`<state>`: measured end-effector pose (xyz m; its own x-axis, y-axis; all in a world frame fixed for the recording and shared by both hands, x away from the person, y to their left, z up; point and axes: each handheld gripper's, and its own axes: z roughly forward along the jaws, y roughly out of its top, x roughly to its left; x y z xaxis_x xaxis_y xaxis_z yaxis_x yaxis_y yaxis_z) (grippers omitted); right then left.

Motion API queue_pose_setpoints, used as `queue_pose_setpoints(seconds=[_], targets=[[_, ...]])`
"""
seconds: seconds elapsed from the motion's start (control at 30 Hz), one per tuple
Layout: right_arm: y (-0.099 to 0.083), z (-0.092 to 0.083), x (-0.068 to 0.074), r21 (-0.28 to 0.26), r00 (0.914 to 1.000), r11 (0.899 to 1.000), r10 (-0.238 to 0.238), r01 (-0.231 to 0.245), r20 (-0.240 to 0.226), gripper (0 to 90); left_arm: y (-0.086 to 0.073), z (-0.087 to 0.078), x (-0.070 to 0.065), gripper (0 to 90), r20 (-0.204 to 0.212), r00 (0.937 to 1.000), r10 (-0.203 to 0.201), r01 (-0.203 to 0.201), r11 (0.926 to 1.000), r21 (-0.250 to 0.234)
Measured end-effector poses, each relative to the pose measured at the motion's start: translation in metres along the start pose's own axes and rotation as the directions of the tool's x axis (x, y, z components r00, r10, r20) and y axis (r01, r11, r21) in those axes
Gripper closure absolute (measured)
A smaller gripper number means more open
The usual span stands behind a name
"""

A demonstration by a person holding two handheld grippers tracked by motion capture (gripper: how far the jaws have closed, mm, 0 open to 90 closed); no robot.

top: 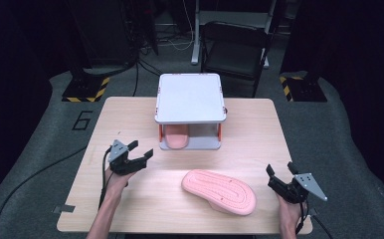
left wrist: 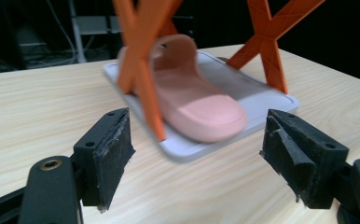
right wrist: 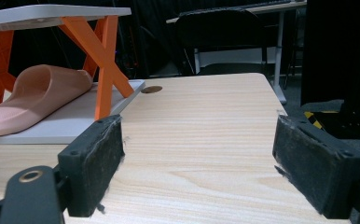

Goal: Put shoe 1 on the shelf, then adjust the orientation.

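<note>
A pink slipper (top: pixel 219 191) lies sole up on the wooden table (top: pixel 130 114), near the front edge and right of the middle. A second pink slipper (top: pixel 174 138) (left wrist: pixel 192 100) (right wrist: pixel 38 98) rests on the lower shelf of a white rack (top: pixel 190 97) with orange cross legs (left wrist: pixel 141 70). My left gripper (top: pixel 141 149) (left wrist: pixel 197 135) is open with nothing between its jaws, left of the rack and pointing at the shelved slipper. My right gripper (top: pixel 279 169) (right wrist: pixel 199 135) is open and empty too, just right of the upturned slipper.
A black folding chair (top: pixel 235 45) stands behind the table, beyond the rack. A cable (top: pixel 103 174) trails from the left gripper along the forearm. Bare wood lies between the rack and the front slipper. The floor around the table is grey.
</note>
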<state>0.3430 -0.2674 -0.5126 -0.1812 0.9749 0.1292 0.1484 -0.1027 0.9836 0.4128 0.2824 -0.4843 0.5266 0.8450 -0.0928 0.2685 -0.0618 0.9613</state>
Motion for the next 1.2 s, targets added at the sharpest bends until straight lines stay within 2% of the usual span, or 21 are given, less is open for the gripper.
queue_pose_setpoints(seconds=[0.03, 0.2, 0.37, 0.47, 0.57, 0.63, 0.73, 0.87, 0.97, 1.13, 1.2], targets=[[0.000, 0.000, 0.000, 0.000, 1.0000, 1.000, 0.003, -0.003, 0.000, 15.8, -0.001, -0.007, 0.003, 24.9, -0.004, 0.9999, -0.010, 0.010, 0.9999, 0.005], [0.000, 0.002, 0.000, 0.005, 1.0000, 1.000, 0.003, -0.003, 0.003, 15.9, -0.009, -0.037, 0.022, 24.9, -0.053, 0.9986, -0.006, 0.006, 1.0000, 0.001], [0.000, 0.002, 0.001, 0.006, 1.0000, 1.000, 0.006, -0.006, 0.003, 15.9, -0.016, -0.058, 0.035, 24.7, -0.098, 0.9942, -0.045, 0.044, 0.9989, -0.018], [0.000, 0.003, 0.002, 0.007, 1.0000, 1.000, 0.010, -0.010, 0.002, 15.9, -0.020, -0.064, 0.040, 24.7, -0.113, 0.9911, -0.071, 0.068, 0.9972, -0.031], [0.001, 0.004, 0.004, 0.015, 1.0000, 1.000, 0.001, -0.001, 0.002, 15.9, -0.022, -0.066, 0.043, 24.6, -0.131, 0.9851, -0.111, 0.106, 0.9934, -0.044], [0.004, 0.005, 0.007, 0.023, 0.9994, 0.999, -0.036, 0.036, 0.002, 15.8, -0.022, -0.068, 0.042, 24.6, -0.132, 0.9852, -0.109, 0.105, 0.9937, -0.039], [0.007, 0.005, 0.012, 0.020, 0.9988, 0.999, -0.045, 0.046, -0.017, 15.7, -0.019, -0.071, 0.042, 24.7, -0.133, 0.9867, -0.093, 0.089, 0.9953, -0.040], [0.016, 0.000, 0.023, 0.017, 0.9958, 0.998, -0.062, 0.064, -0.068, 15.5, -0.015, -0.074, 0.042, 24.7, -0.144, 0.9857, -0.089, 0.082, 0.9954, -0.050], [0.024, -0.012, 0.033, 0.018, 0.9894, 0.997, -0.065, 0.068, -0.130, 15.5, -0.011, -0.077, 0.041, 24.7, -0.137, 0.9882, -0.069, 0.063, 0.9971, -0.043], [0.031, -0.044, 0.050, 0.035, 0.9713, 0.997, -0.062, 0.072, -0.230, 15.3, -0.006, -0.075, 0.038, 24.7, -0.124, 0.9912, -0.047, 0.041, 0.9979, -0.051], [0.032, -0.059, 0.057, 0.039, 0.9589, 0.995, -0.078, 0.092, -0.273, 15.4, -0.005, -0.073, 0.037, 24.7, -0.125, 0.9907, -0.053, 0.047, 0.9973, -0.056]])
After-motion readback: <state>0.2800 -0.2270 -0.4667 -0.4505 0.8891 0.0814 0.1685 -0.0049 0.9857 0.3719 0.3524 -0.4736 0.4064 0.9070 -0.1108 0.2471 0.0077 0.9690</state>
